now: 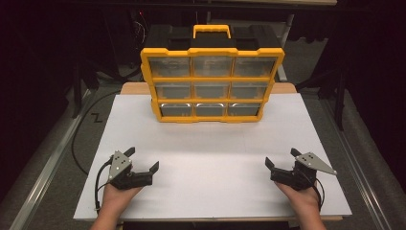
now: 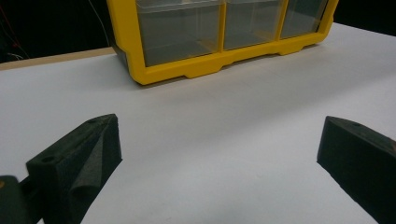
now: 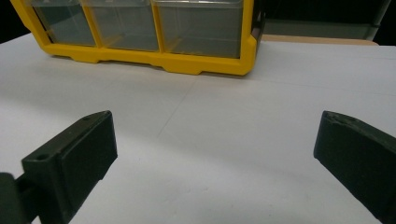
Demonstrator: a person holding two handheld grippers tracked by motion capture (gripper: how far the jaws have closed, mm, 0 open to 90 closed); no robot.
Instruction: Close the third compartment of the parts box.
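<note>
Yellow-framed organizer (image 1: 211, 79) — clear plastic drawers; left gripper (image 1: 142, 161) and right gripper (image 1: 280, 159) gape wide, empty.

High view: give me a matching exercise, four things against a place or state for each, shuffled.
Things:
1. organizer
2. left tongs
3. right tongs
4. handle

Places or states:
A. open, near right corner of the table
B. yellow, on top of the case
C. upright at the far middle
D. open, near left corner

Pairs: 1-C, 2-D, 3-A, 4-B
</note>
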